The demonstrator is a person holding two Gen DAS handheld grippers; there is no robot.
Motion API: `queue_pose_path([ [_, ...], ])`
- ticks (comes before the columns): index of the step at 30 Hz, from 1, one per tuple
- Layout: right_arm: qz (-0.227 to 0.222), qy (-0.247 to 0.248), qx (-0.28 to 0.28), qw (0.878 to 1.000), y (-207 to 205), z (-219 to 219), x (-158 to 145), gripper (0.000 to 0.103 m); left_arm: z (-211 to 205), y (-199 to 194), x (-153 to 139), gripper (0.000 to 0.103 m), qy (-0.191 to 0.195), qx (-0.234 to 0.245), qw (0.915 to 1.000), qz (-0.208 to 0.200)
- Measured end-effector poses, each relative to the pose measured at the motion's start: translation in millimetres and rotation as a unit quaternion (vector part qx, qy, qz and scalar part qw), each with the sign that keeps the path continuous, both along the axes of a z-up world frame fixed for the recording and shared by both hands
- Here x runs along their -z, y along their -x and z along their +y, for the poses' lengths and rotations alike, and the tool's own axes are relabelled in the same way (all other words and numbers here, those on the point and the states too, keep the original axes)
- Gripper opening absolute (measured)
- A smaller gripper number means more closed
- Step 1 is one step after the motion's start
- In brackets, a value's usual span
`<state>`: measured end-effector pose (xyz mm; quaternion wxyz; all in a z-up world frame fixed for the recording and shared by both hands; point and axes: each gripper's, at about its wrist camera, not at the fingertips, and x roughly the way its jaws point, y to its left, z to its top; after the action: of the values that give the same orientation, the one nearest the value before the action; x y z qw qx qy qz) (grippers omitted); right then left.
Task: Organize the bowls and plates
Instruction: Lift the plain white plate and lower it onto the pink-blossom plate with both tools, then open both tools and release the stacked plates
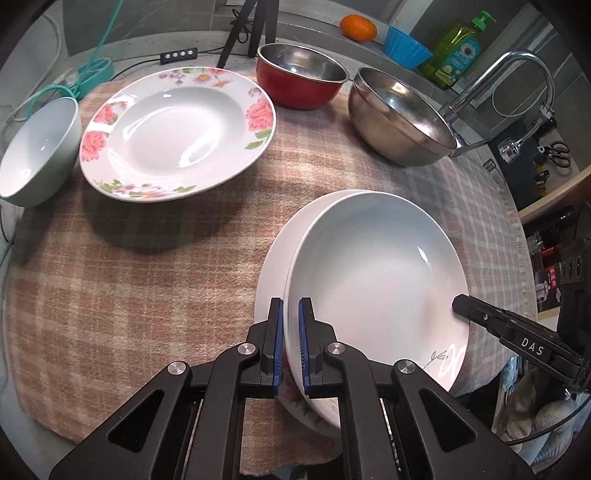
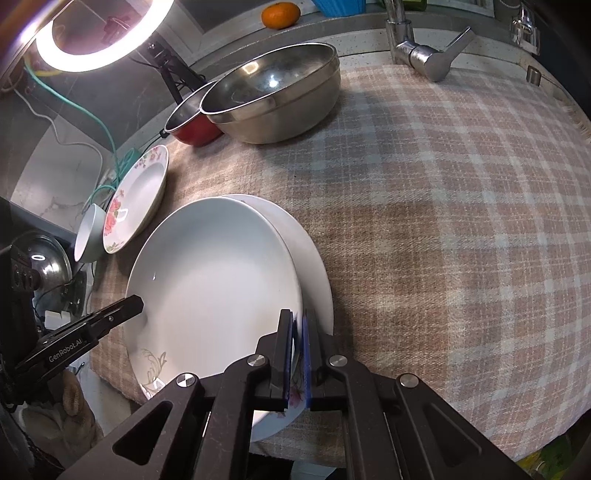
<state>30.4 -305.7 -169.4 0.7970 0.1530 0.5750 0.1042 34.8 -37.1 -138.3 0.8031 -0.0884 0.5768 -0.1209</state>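
1. Left wrist view: the left gripper (image 1: 290, 343), low in the frame, has its jaws pinched tight on the near-left rim of the top white plate (image 1: 376, 280).
2. Right wrist view: the right gripper (image 2: 298, 354), bottom centre, is likewise clamped on the same plate's opposite rim; its black finger shows at the right edge of the left view.
3. That plate sits tilted on a second white plate (image 1: 273, 266), whose edge peeks out on the far side of it; both lie at the near edge of the checked cloth (image 1: 147, 277).
4. Upper left of the left view holds a floral plate (image 1: 177, 133), with a pale green bowl (image 1: 40, 151) just beside it at the frame's left edge.
5. Along the top stand a red bowl (image 1: 301, 79) and, right of it, a steel bowl (image 1: 400, 114), close together.
6. Behind them sit an orange (image 1: 358, 27), a blue cup (image 1: 406, 46) and a green soap bottle (image 1: 458, 51); a tap (image 1: 517, 77) curves at upper right.
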Motion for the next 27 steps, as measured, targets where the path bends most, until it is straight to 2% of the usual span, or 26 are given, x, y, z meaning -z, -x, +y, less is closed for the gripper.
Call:
queue_pose_path([
  [16, -0.004, 0.031, -0.012, 0.999, -1.5, 9.2, -0.4, 0.008, -1.7, 0.2, -0.3, 0.006, 0.000, 0.004, 1.0000, -0.003],
  [18, -0.005, 0.032, -0.013, 0.999, -0.9, 9.6, -1.1, 0.008, -0.8, -0.2, -0.5, 0.009, 0.003, 0.004, 1.0000, -0.002],
  [20, -0.009, 0.035, -0.013, 0.999, -0.3, 9.1, -3.5, 0.008, 0.7, -0.3, -2.1, 0.011, 0.006, 0.002, 1.0000, -0.004],
  [23, -0.019, 0.041, -0.013, 0.999, -0.3, 9.2, -9.9, 0.014, 2.9, 0.3, -7.3, 0.011, 0.008, 0.002, 0.9999, -0.013],
  [27, -0.034, 0.046, -0.012, 0.998, -0.9, 10.7, -21.0, 0.015, 9.3, 0.5, -15.1, 0.011, 0.020, -0.005, 0.9996, -0.021],
])
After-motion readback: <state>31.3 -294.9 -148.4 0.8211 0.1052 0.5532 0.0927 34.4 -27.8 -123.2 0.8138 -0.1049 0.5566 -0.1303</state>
